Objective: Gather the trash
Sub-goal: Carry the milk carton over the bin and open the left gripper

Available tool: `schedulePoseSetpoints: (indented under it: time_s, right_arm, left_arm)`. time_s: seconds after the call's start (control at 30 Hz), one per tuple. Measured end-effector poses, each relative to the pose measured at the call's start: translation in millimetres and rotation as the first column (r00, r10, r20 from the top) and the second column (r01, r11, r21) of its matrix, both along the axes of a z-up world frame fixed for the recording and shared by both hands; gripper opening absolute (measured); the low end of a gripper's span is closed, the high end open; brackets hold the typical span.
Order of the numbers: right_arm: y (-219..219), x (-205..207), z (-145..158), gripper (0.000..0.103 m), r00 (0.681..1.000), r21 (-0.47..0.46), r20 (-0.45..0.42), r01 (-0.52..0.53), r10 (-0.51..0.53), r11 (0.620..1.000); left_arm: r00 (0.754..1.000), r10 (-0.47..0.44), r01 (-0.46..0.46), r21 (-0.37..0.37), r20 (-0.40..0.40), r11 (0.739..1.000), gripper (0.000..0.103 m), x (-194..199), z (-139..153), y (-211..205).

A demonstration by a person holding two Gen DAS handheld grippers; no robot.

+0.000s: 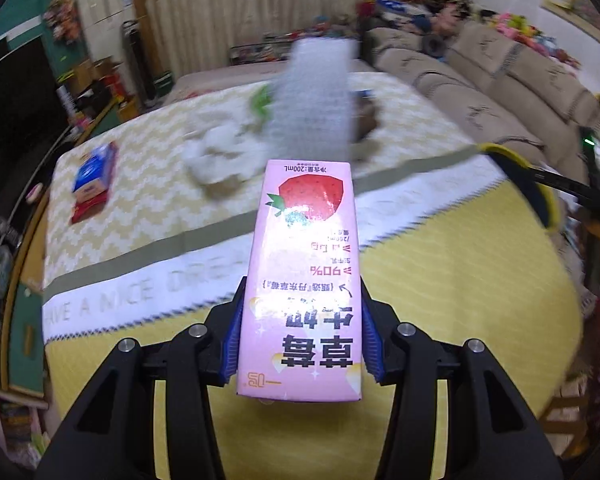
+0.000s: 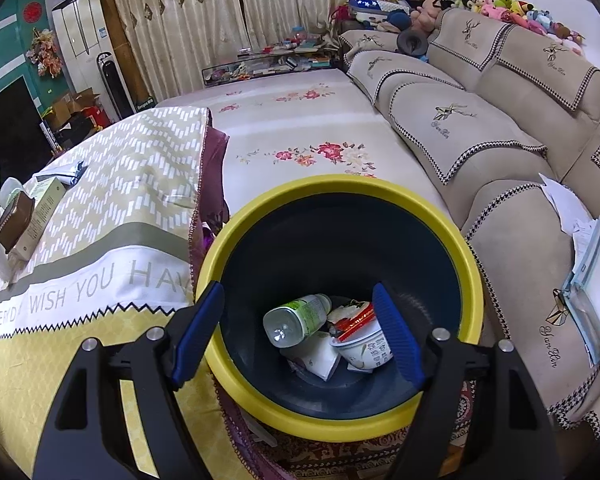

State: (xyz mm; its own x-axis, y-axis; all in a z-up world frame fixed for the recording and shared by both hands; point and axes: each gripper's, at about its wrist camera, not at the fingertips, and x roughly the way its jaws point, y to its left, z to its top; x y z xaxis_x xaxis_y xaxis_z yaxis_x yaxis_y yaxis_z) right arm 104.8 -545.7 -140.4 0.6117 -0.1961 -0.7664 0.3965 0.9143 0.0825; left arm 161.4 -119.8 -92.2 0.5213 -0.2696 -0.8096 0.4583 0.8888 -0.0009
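The pink strawberry milk carton [image 1: 302, 280] sits between the two blue pads of the left gripper [image 1: 300, 344], which press on its two narrow sides near its lower end. The carton is lifted over the yellow patterned tablecloth [image 1: 460, 260] and points away from the gripper, with its printed text upside down in the left wrist view. Beyond the far end of the carton, the table looks blurred: there is a white crumpled paper [image 1: 220, 152], a tall white pack [image 1: 316, 96] and something green [image 1: 260, 100]. Far to the left of the gripper lies a blue and red packet [image 1: 94, 180]. To the right of the gripper a part of the yellow rim of the bin [image 1: 540, 196] is visible.

The right gripper [image 2: 300, 332] has its jaws wide apart with nothing between them, and it hangs above the trash bin [image 2: 472, 280]. Inside the bin, below the gripper, lie a clear plastic bottle [image 2: 296, 320], a white cup [image 2: 364, 348] and a white wrapper [image 2: 320, 356]. To the right of this gripper is a beige sofa [image 2: 500, 128], and to the left is the table.
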Motion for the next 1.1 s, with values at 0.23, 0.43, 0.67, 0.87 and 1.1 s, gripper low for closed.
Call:
schedulePoseSetpoints:
  time_s: [0.23,0.43,0.67,0.87,1.1]
  right_arm:
    - [-12.4,-33.7,21.6,0.073,0.998,0.002,0.054,0.035,-0.035,0.999]
    - [-32.1,-71.6,39.4,0.075,0.993,-0.037,0.081,0.084,-0.081,0.996]
    - [-62.9,-115.7,54.4,0.076,0.982,-0.031,0.122,0.152,-0.147,0.988]
    - [-80.9,-137.6,54.8,0.077,0.975,-0.032,0.124,0.19,-0.185,0.981]
    - [-94.4,-145.5,44.7,0.077,0.972,-0.015,0.11,0.212,-0.21,0.977]
  left_arm:
    - [0.977,-0.209,0.211,-0.024,0.048,0.977,0.048,-24.5,26.4,-86.9]
    - [0.93,-0.366,0.367,-0.033,0.031,0.93,0.048,-17.0,29.9,-185.5]
    - [0.884,-0.467,0.466,-0.047,-0.004,0.884,0.048,8.0,20.9,-309.3]
    - [0.859,-0.509,0.51,-0.001,-0.056,0.86,0.049,24.7,-6.8,-394.3]
    - [0.856,-0.514,0.516,0.039,-0.048,0.856,0.072,38.5,-30.3,-437.7]
